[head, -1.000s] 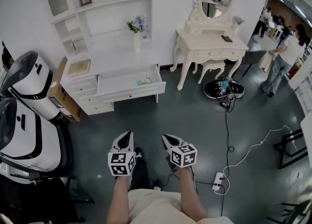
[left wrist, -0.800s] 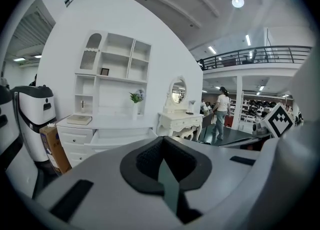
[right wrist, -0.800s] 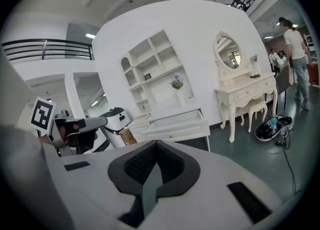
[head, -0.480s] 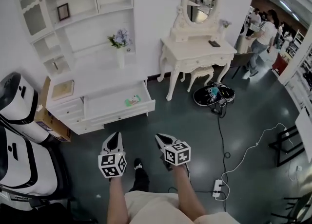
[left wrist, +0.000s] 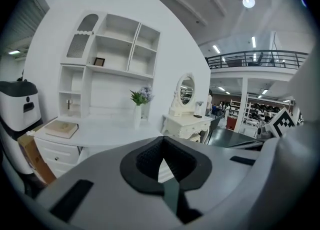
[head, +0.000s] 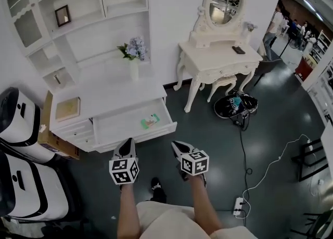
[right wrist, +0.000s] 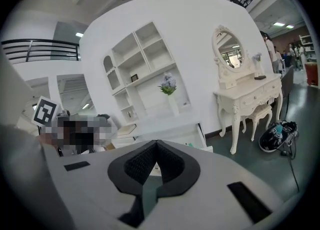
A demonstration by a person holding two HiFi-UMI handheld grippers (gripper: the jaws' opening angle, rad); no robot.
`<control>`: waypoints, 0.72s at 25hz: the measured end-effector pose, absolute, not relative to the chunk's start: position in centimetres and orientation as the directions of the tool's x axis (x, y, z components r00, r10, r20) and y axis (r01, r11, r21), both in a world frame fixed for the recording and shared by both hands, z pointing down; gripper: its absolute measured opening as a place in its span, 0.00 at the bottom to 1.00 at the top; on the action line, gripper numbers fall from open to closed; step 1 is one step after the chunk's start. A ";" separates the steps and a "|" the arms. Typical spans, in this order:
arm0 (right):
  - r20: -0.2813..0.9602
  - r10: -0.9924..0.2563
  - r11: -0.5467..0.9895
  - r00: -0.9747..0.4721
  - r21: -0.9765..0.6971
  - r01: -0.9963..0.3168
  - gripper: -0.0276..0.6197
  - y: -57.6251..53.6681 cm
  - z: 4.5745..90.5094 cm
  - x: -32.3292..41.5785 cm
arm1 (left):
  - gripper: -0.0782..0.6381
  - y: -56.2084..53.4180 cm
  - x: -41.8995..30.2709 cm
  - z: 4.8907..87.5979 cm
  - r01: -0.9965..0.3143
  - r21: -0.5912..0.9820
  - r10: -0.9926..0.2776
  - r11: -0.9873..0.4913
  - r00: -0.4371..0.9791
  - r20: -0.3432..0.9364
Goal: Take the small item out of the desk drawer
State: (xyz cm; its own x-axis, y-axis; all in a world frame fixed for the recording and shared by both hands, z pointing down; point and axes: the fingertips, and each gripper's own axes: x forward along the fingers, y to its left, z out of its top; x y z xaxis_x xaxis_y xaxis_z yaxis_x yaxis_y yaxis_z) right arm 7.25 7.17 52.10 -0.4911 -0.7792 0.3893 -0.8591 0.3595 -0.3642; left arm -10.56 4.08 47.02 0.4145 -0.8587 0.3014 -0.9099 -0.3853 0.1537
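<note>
The open drawer point(head: 119, 127) has drawn nearer, its item point(head: 150, 121) at 1 o'clock of the left gripper point(head: 127, 142). The right gripper point(head: 176, 145) is alongside. Both are closed and empty, so reaching looks next.

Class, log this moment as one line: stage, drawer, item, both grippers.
stage: before reach | desk drawer: open | small item: lying in drawer, untouched | left gripper: shut, empty | right gripper: shut, empty

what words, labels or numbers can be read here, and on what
None can be read.
Small item in the drawer: print too small.
Book on the desk: cover blurred.
Marker cubes: square patterns only, no letters.
</note>
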 end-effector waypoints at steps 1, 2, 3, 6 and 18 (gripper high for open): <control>0.396 -0.780 0.350 -0.484 -0.366 -0.862 0.08 6.0 52.3 7.2 | 0.13 2.7 -10.6 47.1 -0.906 0.156 -0.855 -0.393 0.422 0.300; 0.403 -0.780 0.341 -0.478 -0.367 -0.866 0.08 4.8 52.6 7.1 | 0.13 1.5 -10.6 47.2 -0.902 0.159 -0.851 -0.402 0.431 0.299; 0.411 -0.779 0.333 -0.473 -0.369 -0.868 0.08 3.8 53.0 7.0 | 0.13 0.3 -10.6 47.4 -0.897 0.162 -0.847 -0.411 0.441 0.297; 0.420 -0.782 0.308 -0.460 -0.381 -0.872 0.08 0.7 53.8 6.5 | 0.13 -2.9 -10.6 47.9 -0.878 0.173 -0.829 -0.446 0.478 0.289; 0.478 -0.788 0.237 -0.388 -0.347 -0.908 0.08 -5.8 55.8 6.7 | 0.13 -10.8 -11.2 50.4 -0.830 0.221 -0.773 -0.513 0.558 0.303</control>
